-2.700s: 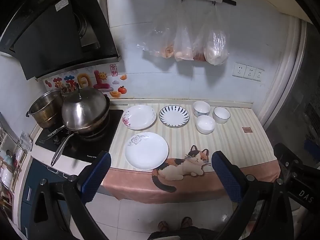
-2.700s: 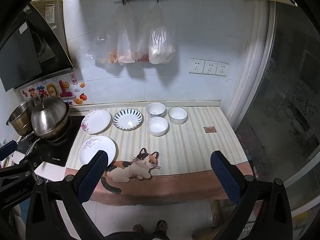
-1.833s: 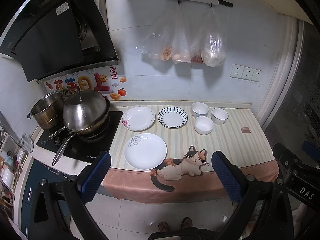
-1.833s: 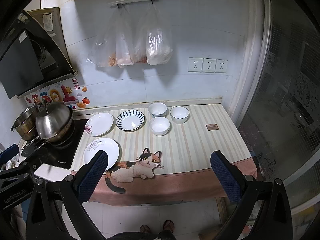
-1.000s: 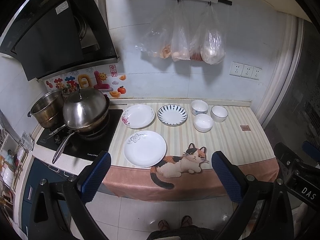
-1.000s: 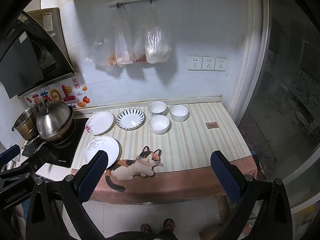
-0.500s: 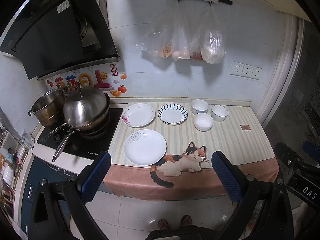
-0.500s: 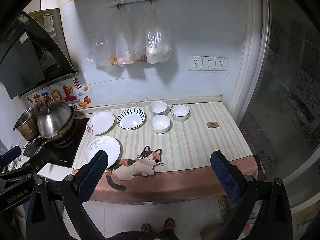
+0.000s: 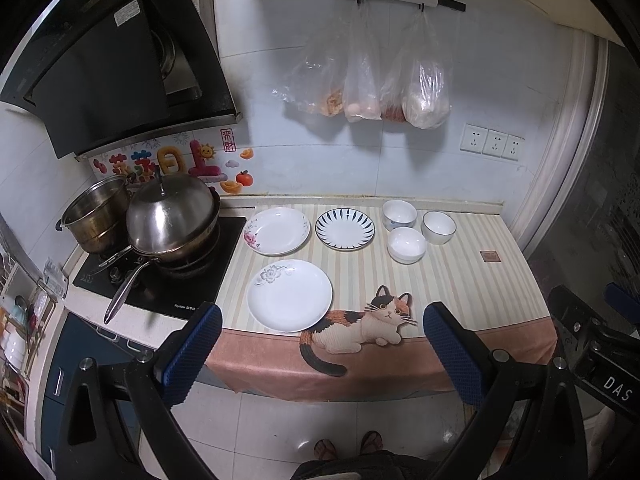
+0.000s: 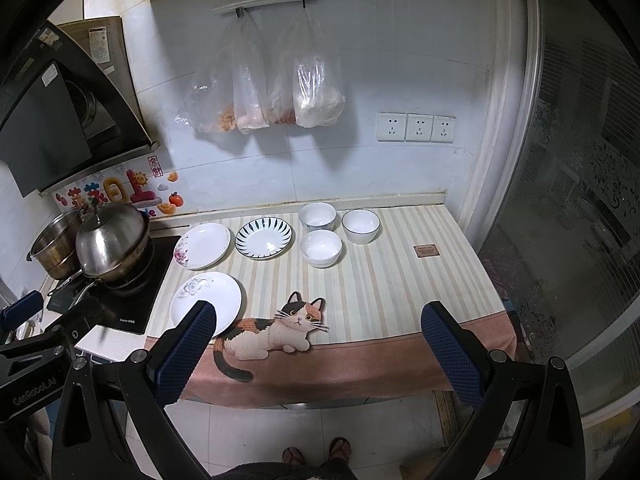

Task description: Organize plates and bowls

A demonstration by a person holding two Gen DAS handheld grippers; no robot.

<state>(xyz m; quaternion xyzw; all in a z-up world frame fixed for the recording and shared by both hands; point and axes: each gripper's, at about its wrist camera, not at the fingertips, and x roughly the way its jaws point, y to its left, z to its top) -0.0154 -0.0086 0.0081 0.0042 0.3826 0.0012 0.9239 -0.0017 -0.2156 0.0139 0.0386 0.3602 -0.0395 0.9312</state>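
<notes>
Jaws wide on both your left gripper (image 9: 322,340) and right gripper (image 10: 318,338), holding nothing, well back from the counter.

Over the last seconds your view only drifted; no dish moved, so the sorting is unstarted. Using the cat picture (image 9: 360,326) as landmark: the flower-print plate (image 9: 289,295) lies just left of it, the pink-flower plate (image 9: 277,231) and blue-striped plate (image 9: 345,228) behind, three bowls (image 9: 406,244) behind-right.
</notes>
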